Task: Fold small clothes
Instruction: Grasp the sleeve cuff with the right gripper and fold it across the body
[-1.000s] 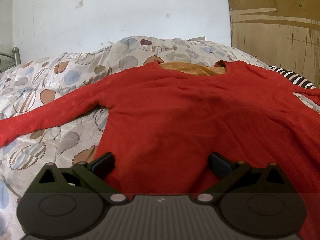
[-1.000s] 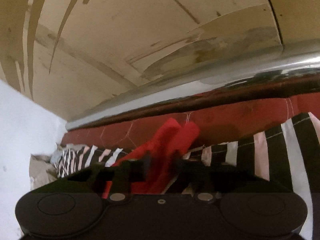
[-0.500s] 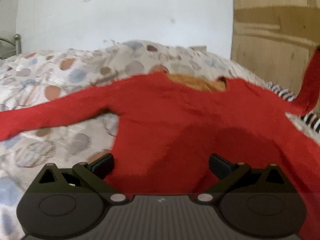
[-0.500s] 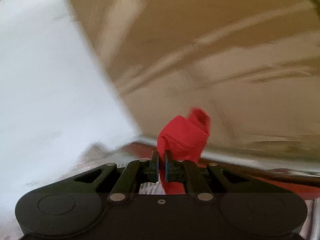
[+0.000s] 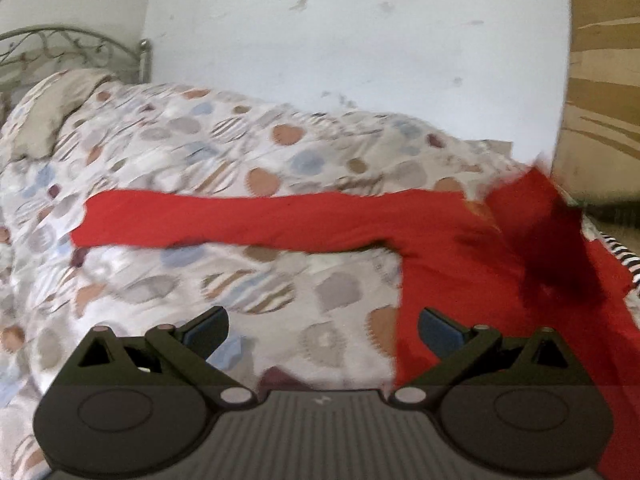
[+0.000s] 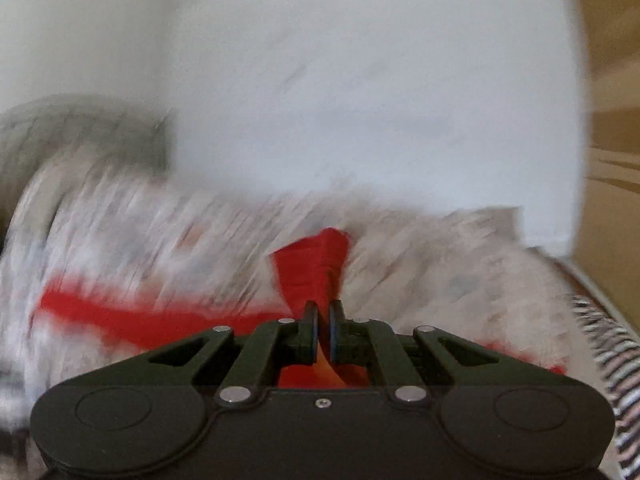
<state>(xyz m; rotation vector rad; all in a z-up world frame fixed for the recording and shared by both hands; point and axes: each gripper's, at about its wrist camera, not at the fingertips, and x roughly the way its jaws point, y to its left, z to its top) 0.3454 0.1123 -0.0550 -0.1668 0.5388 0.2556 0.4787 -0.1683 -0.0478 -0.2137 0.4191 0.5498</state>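
Note:
A red long-sleeved top [image 5: 460,248] lies on the patterned quilt, its left sleeve [image 5: 224,218] stretched out flat toward the left. The top's right sleeve [image 5: 536,216] is lifted and folded over the body at the right. My left gripper [image 5: 322,328] hovers open over the quilt beside the top's left edge, holding nothing. My right gripper [image 6: 324,320] is shut on the cuff of the right sleeve [image 6: 312,268], which sticks up past the fingertips. The right wrist view is heavily blurred.
A quilt with a round-patch pattern [image 5: 200,148] covers the bed. A metal headboard [image 5: 72,48] stands at the far left, a white wall [image 5: 360,40] behind, a wooden panel [image 5: 600,100] at the right. Striped black-and-white fabric [image 5: 624,256] lies at the right edge.
My right gripper swung the pinched sleeve up from the striped fabric and across toward the left over the top's body. My left gripper drifted left, off the top's body to its left edge.

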